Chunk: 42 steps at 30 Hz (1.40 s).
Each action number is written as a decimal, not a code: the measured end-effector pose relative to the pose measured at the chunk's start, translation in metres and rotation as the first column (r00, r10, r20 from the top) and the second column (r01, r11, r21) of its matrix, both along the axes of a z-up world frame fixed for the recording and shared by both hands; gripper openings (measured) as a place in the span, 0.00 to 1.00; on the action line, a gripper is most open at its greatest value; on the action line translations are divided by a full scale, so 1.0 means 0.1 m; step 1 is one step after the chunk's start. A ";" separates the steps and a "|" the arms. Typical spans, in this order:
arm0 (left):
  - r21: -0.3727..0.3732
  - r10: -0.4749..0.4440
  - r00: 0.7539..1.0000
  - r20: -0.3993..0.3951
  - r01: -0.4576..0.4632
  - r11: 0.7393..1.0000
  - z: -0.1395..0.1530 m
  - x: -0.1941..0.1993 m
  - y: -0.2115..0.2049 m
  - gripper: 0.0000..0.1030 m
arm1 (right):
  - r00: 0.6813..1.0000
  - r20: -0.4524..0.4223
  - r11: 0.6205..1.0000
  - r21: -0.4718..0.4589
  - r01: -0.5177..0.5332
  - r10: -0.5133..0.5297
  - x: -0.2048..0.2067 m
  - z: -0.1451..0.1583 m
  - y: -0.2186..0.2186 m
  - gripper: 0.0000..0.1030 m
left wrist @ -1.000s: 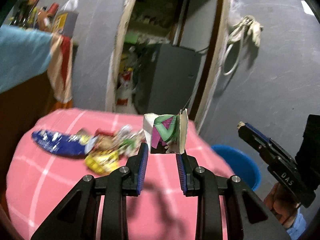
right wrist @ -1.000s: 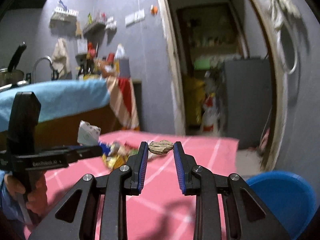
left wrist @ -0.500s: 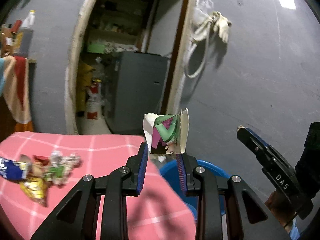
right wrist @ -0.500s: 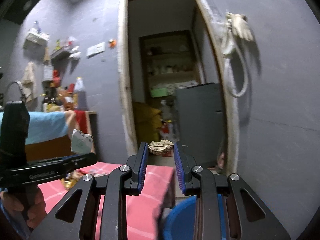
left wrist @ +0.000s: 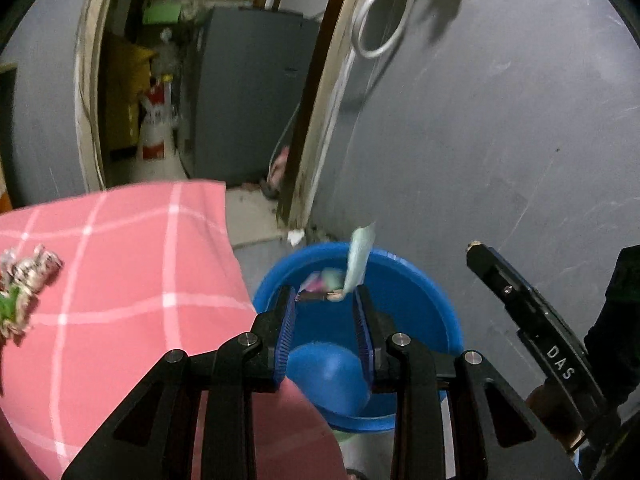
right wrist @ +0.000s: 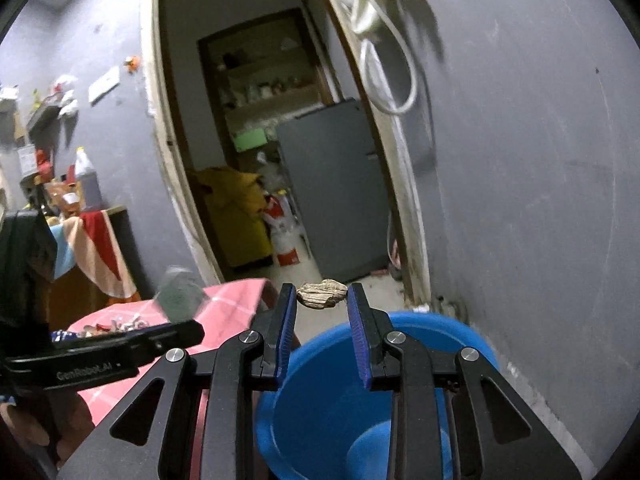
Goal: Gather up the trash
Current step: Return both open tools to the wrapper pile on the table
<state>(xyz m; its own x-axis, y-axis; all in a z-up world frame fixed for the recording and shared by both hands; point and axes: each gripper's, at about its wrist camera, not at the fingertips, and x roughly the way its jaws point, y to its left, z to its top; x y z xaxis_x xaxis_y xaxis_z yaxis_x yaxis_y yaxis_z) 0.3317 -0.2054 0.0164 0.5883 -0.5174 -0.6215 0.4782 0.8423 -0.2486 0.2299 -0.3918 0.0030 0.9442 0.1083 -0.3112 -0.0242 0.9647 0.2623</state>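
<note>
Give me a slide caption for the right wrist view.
Right gripper holds a crumpled brown scrap above the round blue plastic bucket beside the pink checked table.

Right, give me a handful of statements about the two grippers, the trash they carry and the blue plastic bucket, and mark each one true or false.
1. The right gripper holds a crumpled brown scrap between its blue pads. True.
2. The blue plastic bucket stands on the pink checked tablecloth. False: it stands on the floor beside the table, against the grey wall.
3. The left gripper carries a folded printed carton above the bucket's mouth. True.
4. The tablecloth has been cleared of wrappers. False: crumpled wrappers lie near its edge.
5. The right gripper is empty. False: it is shut on the scrap.
</note>
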 end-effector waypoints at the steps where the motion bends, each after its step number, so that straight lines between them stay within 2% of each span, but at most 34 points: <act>1: 0.005 -0.001 1.000 -0.014 0.001 1.000 -0.06 0.01 -0.02 0.25 | 1.000 -0.014 1.000 0.009 0.004 -0.004 0.01 -0.03 -0.03 0.24; 4: 0.021 0.001 0.999 -0.049 0.000 1.000 -0.16 0.08 -0.06 0.35 | 0.999 -0.049 1.000 0.026 0.014 -0.012 0.05 -0.09 -0.09 0.24; 6: 0.021 0.009 0.999 -0.052 -0.008 1.000 -0.20 0.09 -0.06 0.46 | 0.998 -0.065 0.999 0.037 0.020 -0.018 0.05 -0.13 -0.13 0.26; 9: 0.015 0.022 0.999 -0.045 -0.021 1.000 -0.21 0.06 -0.03 0.48 | 0.997 -0.076 0.998 0.046 0.036 -0.032 0.04 -0.14 -0.17 0.38; 10: 0.015 0.028 0.999 -0.042 -0.027 1.000 -0.21 0.05 -0.02 0.49 | 0.997 -0.075 0.998 0.048 0.039 -0.035 0.04 -0.14 -0.18 0.39; 12: 0.012 0.047 0.998 -0.032 -0.047 0.999 -0.19 0.01 0.04 0.56 | 0.997 -0.073 0.998 0.053 0.044 -0.040 0.04 -0.13 -0.19 0.43; 14: 0.002 0.068 0.998 -0.019 -0.068 0.998 -0.14 -0.02 0.11 0.60 | 0.997 -0.067 0.997 0.053 0.052 -0.048 0.03 -0.11 -0.19 0.52; 16: -0.014 0.089 0.996 -0.008 -0.089 0.996 -0.09 -0.06 0.20 0.65 | 0.997 -0.054 0.997 0.051 0.053 -0.050 0.00 -0.09 -0.18 0.55; 17: -0.028 0.104 0.995 0.000 -0.103 0.994 -0.06 -0.08 0.26 0.70 | 0.998 -0.049 0.997 0.051 0.052 -0.050 0.02 -0.08 -0.17 0.57; 19: -0.055 0.130 0.991 0.023 -0.129 0.990 0.00 -0.12 0.38 0.76 | 0.998 -0.031 0.998 0.048 0.049 -0.047 -0.01 -0.06 -0.14 0.74; 23: -0.109 0.195 0.976 0.092 -0.185 0.977 0.15 -0.26 0.65 0.92 | 0.999 0.030 0.999 0.029 0.025 -0.025 -0.04 0.03 -0.04 0.82; 24: -0.121 0.210 0.972 0.110 -0.196 0.973 0.19 -0.30 0.71 0.94 | 0.999 0.051 1.000 0.019 0.016 -0.017 -0.07 0.05 0.01 0.87; 25: -0.136 0.230 0.964 0.135 -0.212 0.968 0.22 -0.35 0.79 0.94 | 0.998 0.064 1.000 0.013 0.011 -0.012 -0.07 0.07 0.04 0.94; 27: -0.147 0.268 0.948 0.169 -0.245 0.958 0.29 -0.42 0.90 0.97 | 0.993 0.113 1.000 -0.001 -0.011 0.011 -0.11 0.12 0.13 1.00; 32: -0.160 0.369 0.896 0.248 -0.338 0.928 0.41 -0.60 1.19 0.98 | 0.976 0.204 0.997 -0.030 -0.069 0.074 -0.18 0.22 0.35 1.00; 34: -0.164 0.405 0.867 0.292 -0.371 0.914 0.45 -0.69 1.33 0.98 | 0.968 0.231 0.995 -0.039 -0.093 0.100 -0.20 0.26 0.45 1.00; 37: -0.153 0.440 0.827 0.350 -0.413 0.898 0.46 -0.86 1.49 0.98 | 0.956 0.261 0.991 -0.060 -0.122 0.133 -0.22 0.32 0.61 1.00; 42: -0.139 0.478 0.781 0.403 -0.464 0.875 0.45 -1.05 1.79 0.98 | 0.940 0.286 0.982 -0.086 -0.170 0.187 -0.25 0.39 0.89 1.00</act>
<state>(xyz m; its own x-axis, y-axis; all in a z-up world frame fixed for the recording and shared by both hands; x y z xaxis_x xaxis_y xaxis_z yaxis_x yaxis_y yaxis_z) 0.2265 -0.0264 0.0610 0.9594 -0.1231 -0.2537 0.0869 0.9850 -0.1492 0.2053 -0.3032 0.0415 0.9613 0.2732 -0.0364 -0.2642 0.9510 0.1605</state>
